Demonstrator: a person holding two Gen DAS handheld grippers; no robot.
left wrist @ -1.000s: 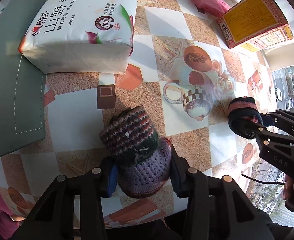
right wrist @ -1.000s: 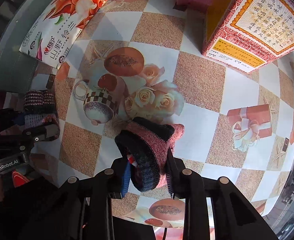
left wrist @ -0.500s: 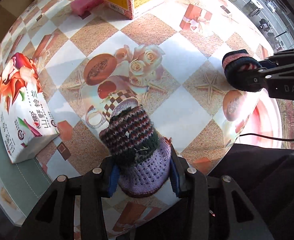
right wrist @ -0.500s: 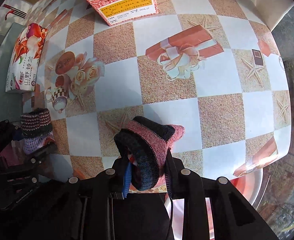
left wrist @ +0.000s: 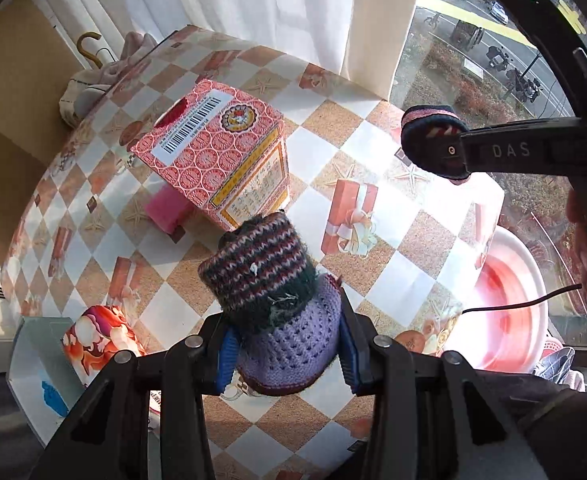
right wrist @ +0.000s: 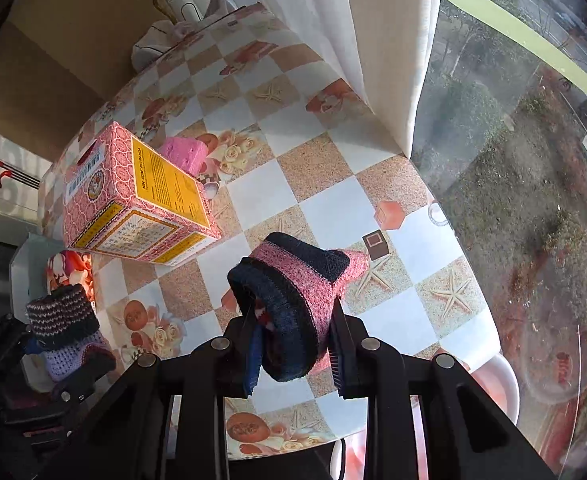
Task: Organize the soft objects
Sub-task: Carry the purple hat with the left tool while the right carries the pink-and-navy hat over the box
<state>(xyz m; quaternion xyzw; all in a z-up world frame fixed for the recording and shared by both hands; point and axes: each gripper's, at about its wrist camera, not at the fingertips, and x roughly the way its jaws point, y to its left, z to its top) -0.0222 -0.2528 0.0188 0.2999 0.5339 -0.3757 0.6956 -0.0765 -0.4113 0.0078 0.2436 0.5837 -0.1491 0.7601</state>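
I had the left gripper (left wrist: 285,354) clamped on a purple-and-striped knitted piece (left wrist: 271,292), its blue pads pressed into the lilac crochet at either side while the striped cuff stood up beyond the fingertips, held above the checked tablecloth (left wrist: 373,144). The right gripper (right wrist: 293,354) was likewise closed on a pink-and-navy knitted piece (right wrist: 297,292), whose dark rolled edge sat between the fingers and whose pink end pointed away from the camera; in the left wrist view that same piece (left wrist: 429,136) hung at the far right, near the table's edge and above a pink basin (left wrist: 509,304) (washed out by glare, so I could not tell what it held). On the table lay a pink patterned carton (left wrist: 213,148), tilted on its side, with a pink sponge-like block (left wrist: 165,210) just beside it. A flowered tissue pack (left wrist: 97,340) lay at the near left edge. White curtains (right wrist: 357,40) hung at the window behind the table.
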